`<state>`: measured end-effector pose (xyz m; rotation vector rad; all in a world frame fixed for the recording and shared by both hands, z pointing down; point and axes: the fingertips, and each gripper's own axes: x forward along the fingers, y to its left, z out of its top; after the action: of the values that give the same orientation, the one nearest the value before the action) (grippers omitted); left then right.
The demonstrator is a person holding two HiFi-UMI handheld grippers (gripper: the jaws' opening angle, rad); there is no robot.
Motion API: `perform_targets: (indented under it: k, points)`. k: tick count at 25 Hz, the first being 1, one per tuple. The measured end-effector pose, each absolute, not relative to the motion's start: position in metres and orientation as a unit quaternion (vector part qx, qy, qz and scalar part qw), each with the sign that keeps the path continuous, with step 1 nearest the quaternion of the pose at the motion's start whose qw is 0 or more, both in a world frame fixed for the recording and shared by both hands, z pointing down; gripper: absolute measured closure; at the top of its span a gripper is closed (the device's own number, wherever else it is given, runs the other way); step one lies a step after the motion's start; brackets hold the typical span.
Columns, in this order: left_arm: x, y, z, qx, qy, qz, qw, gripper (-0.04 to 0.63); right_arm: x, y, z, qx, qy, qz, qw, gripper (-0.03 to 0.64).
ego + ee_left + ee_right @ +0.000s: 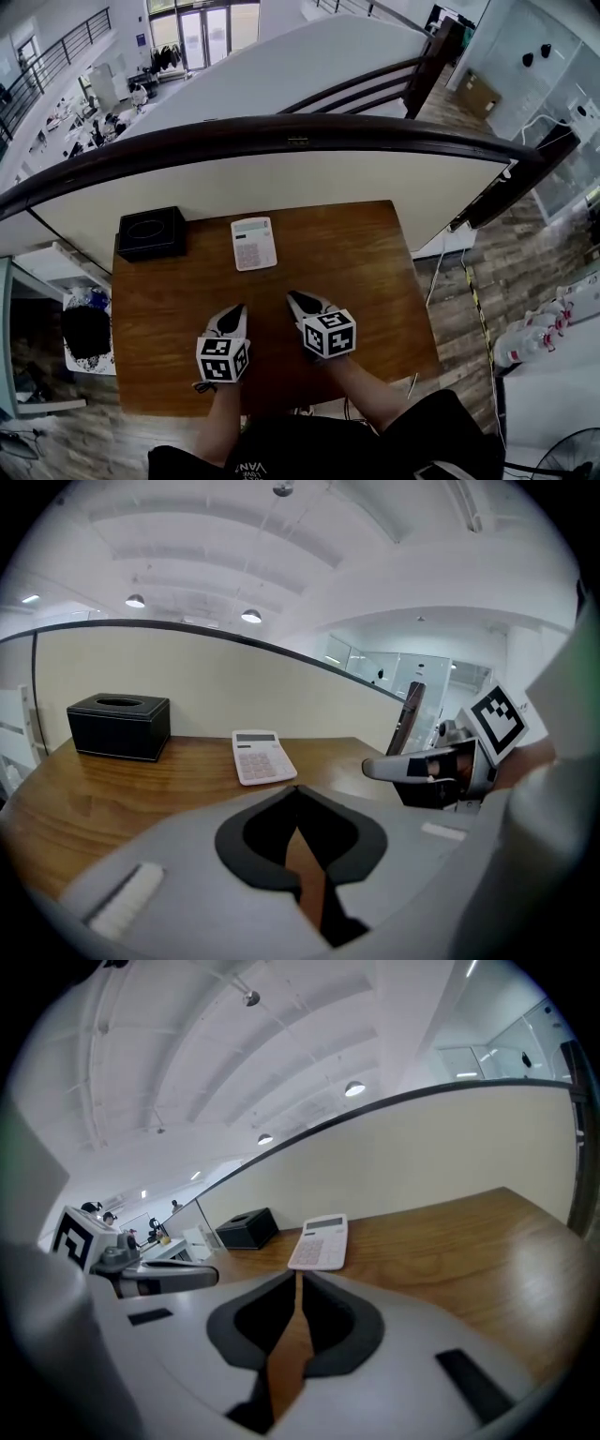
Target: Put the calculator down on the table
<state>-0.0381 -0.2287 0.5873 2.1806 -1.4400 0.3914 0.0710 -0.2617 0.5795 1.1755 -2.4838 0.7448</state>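
A white and pink calculator [253, 243] lies flat on the wooden table [356, 253], near its far edge; it also shows in the left gripper view as the calculator [262, 757] and in the right gripper view as the calculator [320, 1242]. My left gripper [236, 310] hovers over the near half of the table, well short of the calculator, jaws shut with nothing between them. My right gripper [294, 299] sits beside it, also shut and empty. In each gripper view the jaw tips meet: left gripper [297, 790], right gripper [298, 1276].
A black tissue box [150, 232] stands at the table's far left corner. A curved dark railing [281, 131] with a cream panel runs behind the table. A white stand with a dark bag [86, 330] is left of the table. Cables lie on the floor at right.
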Motion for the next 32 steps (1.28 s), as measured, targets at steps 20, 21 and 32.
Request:
perform_targets:
  k: [20,21,32]
  points:
    - [-0.005,-0.098,0.576,0.809,-0.521,0.12,0.245,0.583,0.106,-0.132,0.571,0.398,-0.871,0.242,0.158,0.591]
    - [-0.004,-0.092,0.575,0.81,-0.52,0.119,0.244,0.583,0.107,-0.127,0.57,0.398,-0.871,0.241,0.159,0.592]
    - [0.004,-0.043,0.582,0.808,-0.519,0.117,0.253,0.583,0.119,-0.083,0.58,0.397,-0.868,0.245,0.169,0.601]
